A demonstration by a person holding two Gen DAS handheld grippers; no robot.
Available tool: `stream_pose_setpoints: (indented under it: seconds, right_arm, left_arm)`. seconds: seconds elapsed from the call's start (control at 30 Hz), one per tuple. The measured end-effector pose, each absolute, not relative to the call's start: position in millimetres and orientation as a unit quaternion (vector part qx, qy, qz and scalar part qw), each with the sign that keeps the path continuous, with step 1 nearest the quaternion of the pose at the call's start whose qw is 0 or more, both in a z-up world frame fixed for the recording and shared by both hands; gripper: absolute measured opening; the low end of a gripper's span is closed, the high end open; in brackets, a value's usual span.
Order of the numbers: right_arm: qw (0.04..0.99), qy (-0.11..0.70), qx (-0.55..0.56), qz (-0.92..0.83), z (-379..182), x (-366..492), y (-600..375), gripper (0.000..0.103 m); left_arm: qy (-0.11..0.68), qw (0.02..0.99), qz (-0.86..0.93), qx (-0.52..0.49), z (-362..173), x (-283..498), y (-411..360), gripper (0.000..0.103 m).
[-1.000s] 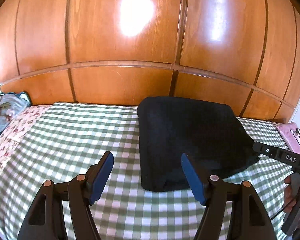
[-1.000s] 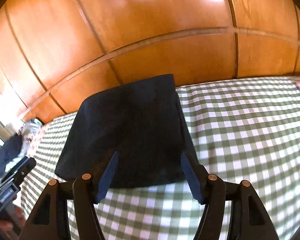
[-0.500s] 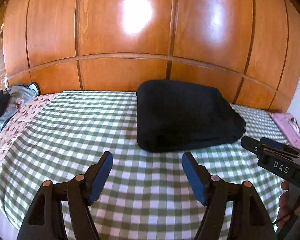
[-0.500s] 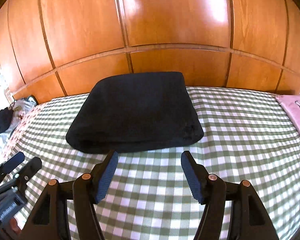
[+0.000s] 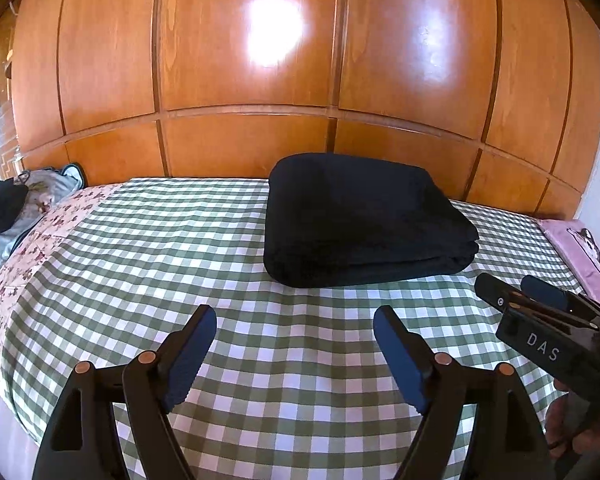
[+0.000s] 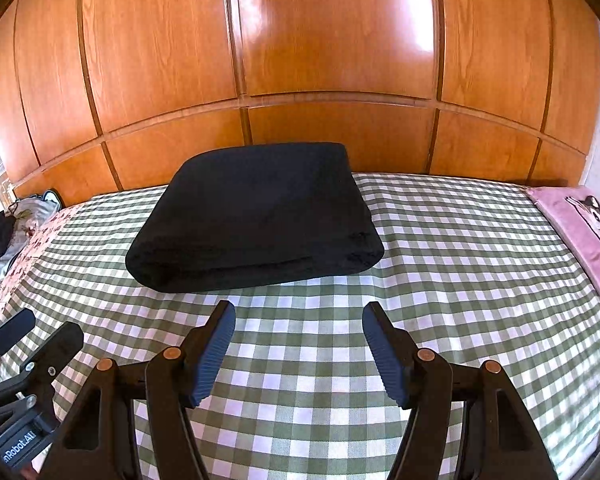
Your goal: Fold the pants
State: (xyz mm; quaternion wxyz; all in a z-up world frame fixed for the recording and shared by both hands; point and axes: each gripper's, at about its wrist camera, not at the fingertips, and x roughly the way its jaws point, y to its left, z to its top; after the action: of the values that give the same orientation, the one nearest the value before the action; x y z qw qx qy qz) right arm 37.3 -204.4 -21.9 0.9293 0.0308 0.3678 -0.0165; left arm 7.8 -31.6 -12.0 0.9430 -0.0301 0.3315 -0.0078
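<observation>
The black pants point(image 5: 360, 220) point(image 6: 256, 216) lie folded into a thick rectangle on the green-checked bed cover point(image 5: 180, 264) point(image 6: 460, 260), near the wooden wall. My left gripper point(image 5: 294, 320) hovers over the cover in front of the pants, its jaws opening with nothing between them. My right gripper point(image 6: 298, 318) is also in front of the pants, clear of the cloth, open and empty. Each gripper shows in the other's view: the right one point(image 5: 536, 300) at the right edge, the left one point(image 6: 36, 334) at the lower left.
A wooden panelled wall point(image 5: 300, 80) stands behind the bed. A pink cloth with a cartoon print point(image 6: 584, 236) lies at the right edge. A floral sheet point(image 5: 40, 240) and a pile of grey and dark clothes point(image 5: 8, 204) are at the left.
Both grippers have pulled back from the folded pants, which now lie farther off and untouched. The left jaws stand a little wider. The right view has levelled out.
</observation>
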Motion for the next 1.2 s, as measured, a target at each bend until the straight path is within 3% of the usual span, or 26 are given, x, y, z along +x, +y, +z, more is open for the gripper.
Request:
stream_pose_setpoints:
  seconds: [1.2]
  right_arm:
    - [0.935, 0.355, 0.002, -0.001, -18.7, 34.6, -193.4, 0.068]
  left_arm:
    - [0.329, 0.944, 0.017, -0.033, -4.8, 3.1, -23.2, 0.082]
